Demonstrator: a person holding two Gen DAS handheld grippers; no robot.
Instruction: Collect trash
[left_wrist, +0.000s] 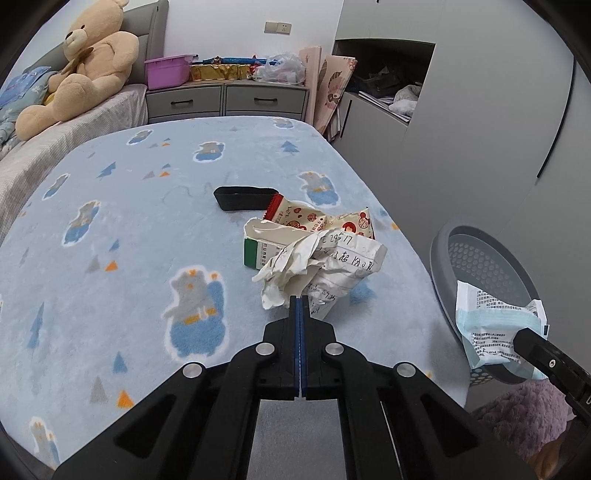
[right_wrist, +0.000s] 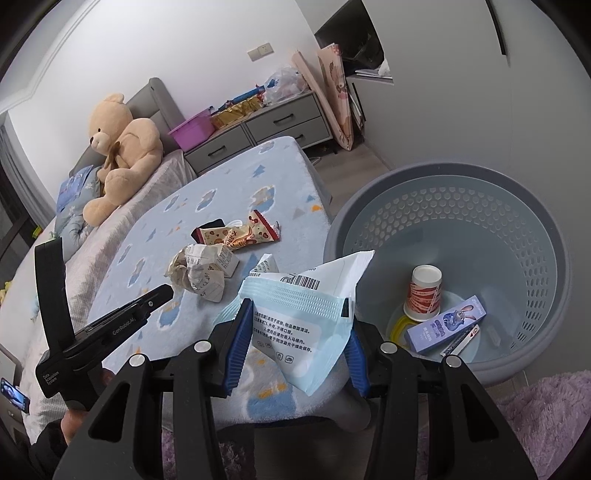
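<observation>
While both tools were loaded, we judged the collection to be at its carry-over step: some trash was already in the grey basket (right_wrist: 439, 192), namely a paper cup (right_wrist: 424, 291) and a purple carton (right_wrist: 445, 325), and more waited on the bed (left_wrist: 110, 229). The left tongs (left_wrist: 299, 301) stood fully closed, their blue pads pinching an edge of the crumpled paper (left_wrist: 325, 266), which lay against a green-and-white box (left_wrist: 258, 251) near the bed's right edge; whether the paper had cleared the blanket we could not tell. The right tongs (right_wrist: 293, 308) were partly open around a pale blue wipes packet (right_wrist: 295, 325), held at the bed's corner, just beside the basket rather than over it. A snack wrapper (left_wrist: 325, 219) and a black object (left_wrist: 243, 197) remained behind the paper. The next move, in our judgement, called for swinging the packet across the rim and releasing it, then bringing the paper over; the thin pinch looked liable to slip or tear. Both tools pointed downward at a slant, the left one's body showing at the lower left of the right wrist view.
</observation>
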